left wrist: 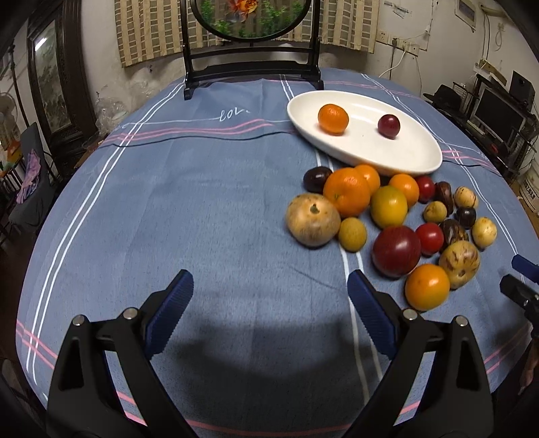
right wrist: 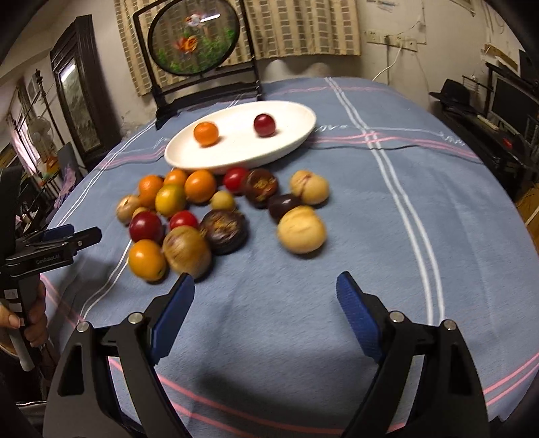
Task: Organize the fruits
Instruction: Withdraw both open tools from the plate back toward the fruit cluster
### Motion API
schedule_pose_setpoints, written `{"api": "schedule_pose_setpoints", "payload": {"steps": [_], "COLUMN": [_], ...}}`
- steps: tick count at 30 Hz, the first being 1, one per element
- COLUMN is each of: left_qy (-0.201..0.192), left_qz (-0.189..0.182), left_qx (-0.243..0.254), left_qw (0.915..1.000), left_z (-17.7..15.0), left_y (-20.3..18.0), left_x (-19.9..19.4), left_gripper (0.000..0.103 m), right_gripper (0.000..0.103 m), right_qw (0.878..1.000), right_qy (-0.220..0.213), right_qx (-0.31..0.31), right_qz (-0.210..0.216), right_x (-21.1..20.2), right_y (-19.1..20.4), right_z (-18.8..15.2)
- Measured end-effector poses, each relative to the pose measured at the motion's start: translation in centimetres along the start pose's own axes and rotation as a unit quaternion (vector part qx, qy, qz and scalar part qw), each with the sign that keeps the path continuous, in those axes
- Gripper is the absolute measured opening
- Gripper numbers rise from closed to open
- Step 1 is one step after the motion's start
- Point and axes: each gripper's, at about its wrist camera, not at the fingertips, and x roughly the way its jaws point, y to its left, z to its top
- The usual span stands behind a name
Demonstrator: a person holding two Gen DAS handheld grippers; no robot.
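Left tongs [left wrist: 270, 286] released, jaws wide, nothing between them, hovering over bare blue striped cloth [left wrist: 202, 202] on the worktop, left of the fruit. A person's hand [right wrist: 23, 323] grips their handle at the left edge of the right wrist view.

Fruit pile [left wrist: 387, 215] sits on the cloth just in front of the white oval plate [left wrist: 414, 155]: oranges, red tomatoes, dark purple fruits, pale yellow-brown ones, all loose and bunched, some touching. Nearest to the left tongs: brown round fruit [left wrist: 312, 219] and large red fruit [left wrist: 396, 251].

On the plate: one orange [left wrist: 333, 119] and one dark red fruit [left wrist: 388, 126], apart from each other.

Right tongs [right wrist: 265, 283] released, jaws wide, empty, over cloth just in front of the pile; orange fruit [right wrist: 147, 260] and striped brown fruit [right wrist: 187, 251] lie near their left finger. Right view motion-blurred.

Framed goldfish screen [left wrist: 251, 20] stands behind the plate.
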Motion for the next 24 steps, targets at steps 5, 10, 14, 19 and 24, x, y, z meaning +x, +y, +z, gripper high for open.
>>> {"api": "schedule_pose_setpoints", "payload": {"steps": [5, 10, 14, 19, 24], "left_qy": [0.009, 0.022, 0.041, 0.061, 0.063], "left_qz": [0.004, 0.016, -0.001, -0.002, -0.003], "left_qx": [0.005, 0.019, 0.026, 0.040, 0.058], "left_qw": [0.9999, 0.9994, 0.9988, 0.9973, 0.9964], "left_z": [0.2, 1.4, 2.5, 3.3, 4.5], "left_y": [-0.1, -0.3, -0.6, -1.3, -1.6], "left_x": [1.0, 2.5, 4.1, 6.0, 7.1], "left_gripper": [0.094, 0.094, 0.094, 0.094, 0.096], "right_gripper": [0.086, 0.086, 0.086, 0.086, 0.086], "right_qw": [1.000, 1.000, 0.999, 0.999, 0.999], "right_qy": [0.010, 0.017, 0.024, 0.023, 0.031], "right_qx": [-0.017, -0.019, -0.036, -0.038, -0.036], "right_qz": [0.006, 0.016, 0.008, 0.014, 0.014], "right_x": [0.5, 1.3, 1.8, 2.1, 2.6], "right_y": [1.2, 1.4, 1.8, 1.6, 1.4], "right_z": [-0.5, -0.9, -1.1, -0.8, -1.0]}}
